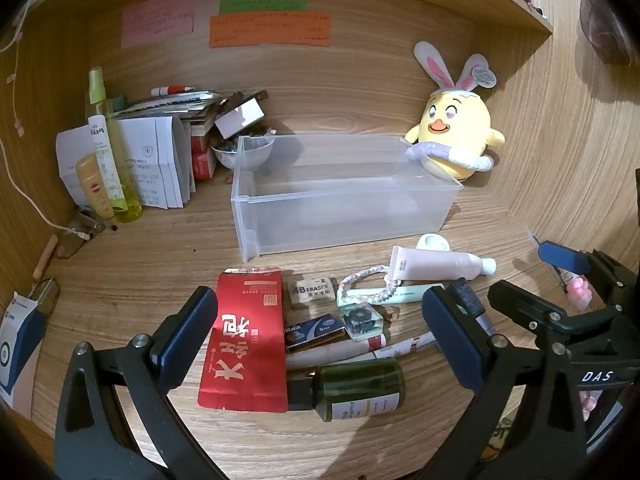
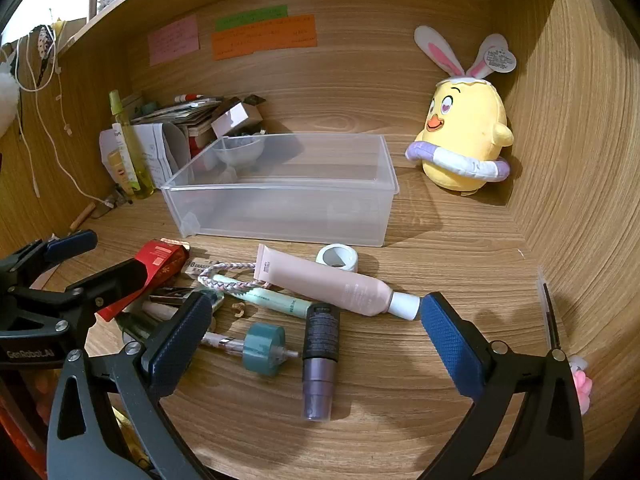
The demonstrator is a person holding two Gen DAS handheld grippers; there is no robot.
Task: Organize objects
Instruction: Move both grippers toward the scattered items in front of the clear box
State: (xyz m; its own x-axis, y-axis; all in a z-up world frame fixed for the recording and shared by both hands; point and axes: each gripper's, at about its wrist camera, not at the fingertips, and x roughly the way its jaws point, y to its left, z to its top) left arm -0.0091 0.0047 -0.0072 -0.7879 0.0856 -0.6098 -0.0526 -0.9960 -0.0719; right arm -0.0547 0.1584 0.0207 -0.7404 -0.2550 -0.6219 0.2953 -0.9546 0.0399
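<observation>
Hovering wide open and empty, the left hand-held gripper (image 1: 318, 334) and right hand-held gripper (image 2: 316, 330) frame the clutter at lower centre, red packet (image 1: 246, 340) and pink tube (image 2: 328, 284) on the surface (image 2: 400, 380), likely bound for the clear bin (image 2: 280, 208) at centre frame.

Warm indoor light, sharp, fisheye-bent, dark corners.
</observation>
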